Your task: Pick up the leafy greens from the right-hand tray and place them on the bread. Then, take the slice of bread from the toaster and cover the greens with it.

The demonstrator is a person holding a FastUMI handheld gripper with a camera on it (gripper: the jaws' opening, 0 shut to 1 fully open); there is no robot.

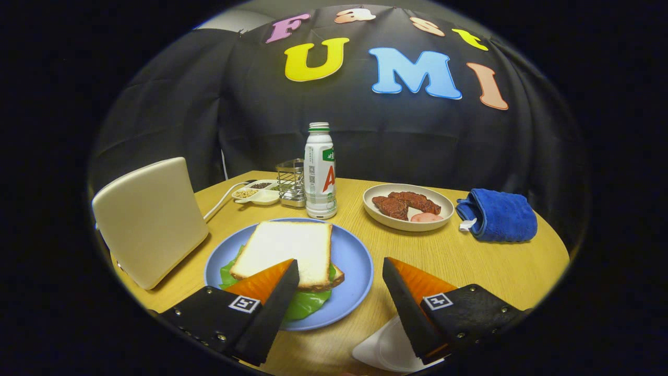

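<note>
A white slice of bread (286, 248) lies on top of green leafy greens (307, 303) on a blue plate (355, 261). Another slice edge shows under the greens at the plate's right side. The greens stick out at the near and left sides of the stack. My gripper (340, 272) is open above the plate's near edge, with nothing between its fingers. The left finger overlaps the near corner of the top slice in the view. A cream-coloured toaster (148, 219) stands to the left of the plate.
Behind the plate stand a white bottle (320, 172), a wire rack (291, 183) and a small white divided dish (258, 192). A beige tray (408, 208) with brown meat pieces sits to the right, a blue cloth (498, 215) beyond it. A white object (383, 347) lies under the right finger.
</note>
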